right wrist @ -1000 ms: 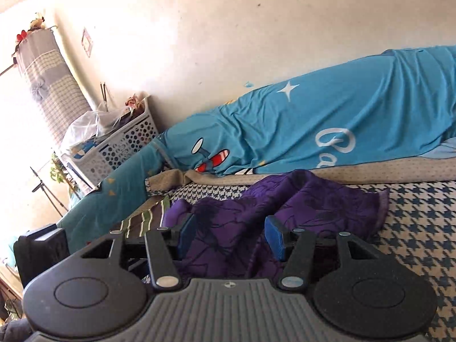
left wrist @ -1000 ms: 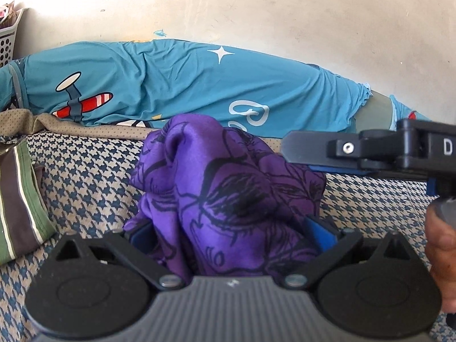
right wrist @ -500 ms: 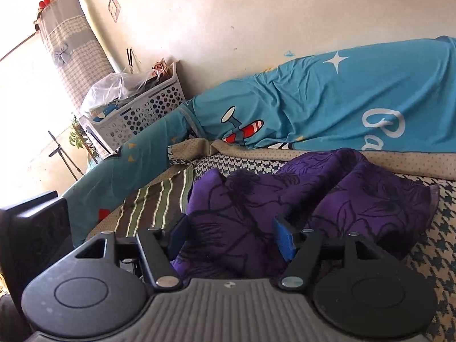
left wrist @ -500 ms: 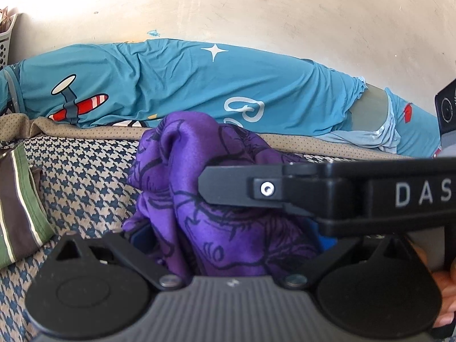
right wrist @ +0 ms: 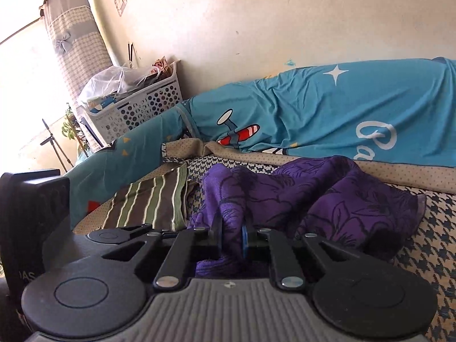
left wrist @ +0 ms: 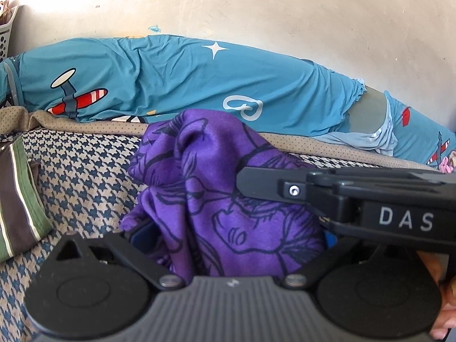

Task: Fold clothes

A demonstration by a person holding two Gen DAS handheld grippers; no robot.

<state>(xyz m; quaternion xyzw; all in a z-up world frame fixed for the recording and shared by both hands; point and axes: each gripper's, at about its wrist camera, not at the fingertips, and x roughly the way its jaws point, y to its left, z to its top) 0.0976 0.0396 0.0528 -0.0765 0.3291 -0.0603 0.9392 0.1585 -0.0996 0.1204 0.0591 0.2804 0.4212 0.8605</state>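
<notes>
My right gripper (right wrist: 231, 235) has just been closing, and its jaws are now clamped on a bunched fold of the purple cloth (right wrist: 313, 196) lying on the houndstooth bed cover (right wrist: 433, 228). My left gripper (left wrist: 230, 236) has the same purple cloth (left wrist: 211, 199) heaped up between its jaws, which stand wide apart; whether its blue pads press the fabric I cannot tell.

Only the left wrist view shows my right gripper from the side (left wrist: 327, 191), reaching in from the right across the heap, with my hand (left wrist: 439, 310) at the lower right edge. Only the right wrist view shows the cloth's spread far edge, the white basket (right wrist: 136, 105) by the wall and a checked curtain (right wrist: 77, 34). Both views show the striped garment (right wrist: 154, 199) to the left and the teal sheet (left wrist: 176, 82) with aeroplanes behind.
</notes>
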